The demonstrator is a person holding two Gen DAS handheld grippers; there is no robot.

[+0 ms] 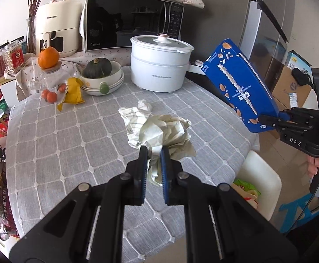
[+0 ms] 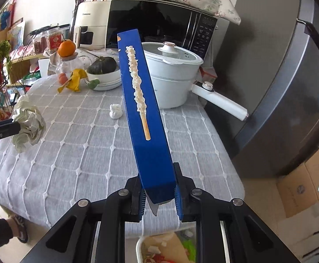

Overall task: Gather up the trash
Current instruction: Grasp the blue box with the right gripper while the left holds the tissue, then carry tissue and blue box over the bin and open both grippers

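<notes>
Crumpled cream paper [image 1: 166, 135] is pinched in the left gripper [image 1: 154, 153]; the right gripper [image 2: 160, 194] clamps a rigid blue cardboard box [image 2: 146, 118] above the quilted grey table [image 2: 71, 153].

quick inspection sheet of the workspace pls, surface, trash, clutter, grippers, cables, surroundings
surface: table under a grey quilted cloth.
job's things: blue box held in the air; crumpled paper gripped; small white wad lying loose on the cloth; bin with trash in it below the table edge.
clutter: white pot, squash in a bowl, orange on a jar, yellow wrapper, microwave.
grippers: left gripper shut on crumpled paper; right gripper shut on blue box.
cables: one black cable hanging from the right gripper.
surroundings: fridge, cardboard box.
</notes>
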